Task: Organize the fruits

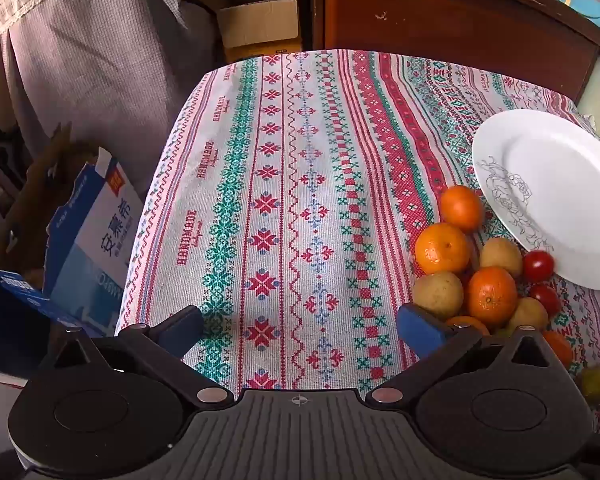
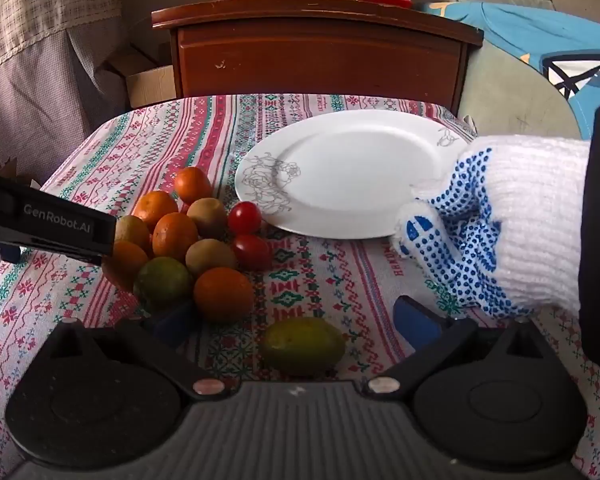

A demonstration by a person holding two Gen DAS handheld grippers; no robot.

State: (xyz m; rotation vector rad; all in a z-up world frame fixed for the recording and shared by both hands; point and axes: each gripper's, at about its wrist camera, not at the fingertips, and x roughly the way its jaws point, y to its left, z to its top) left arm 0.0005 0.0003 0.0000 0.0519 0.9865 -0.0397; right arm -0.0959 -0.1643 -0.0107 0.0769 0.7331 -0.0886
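Left gripper [image 1: 300,330] spread wide over bare patterned tablecloth [image 1: 284,200], gripping nothing; heaped oranges [image 2: 175,235], kiwis and cherry tomatoes [image 2: 244,217] beside the white plate [image 2: 352,172]; right gripper [image 2: 296,324] gaping around a green lime [image 2: 302,346], unclamped.

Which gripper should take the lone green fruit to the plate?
Right. The right gripper is open with the green fruit between its fingers, plate ahead. The left gripper faces bare tablecloth.

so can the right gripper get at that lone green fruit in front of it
Probably yes. The right gripper is open and the green fruit lies between its fingers, apart from the pile, with only tablecloth around it.
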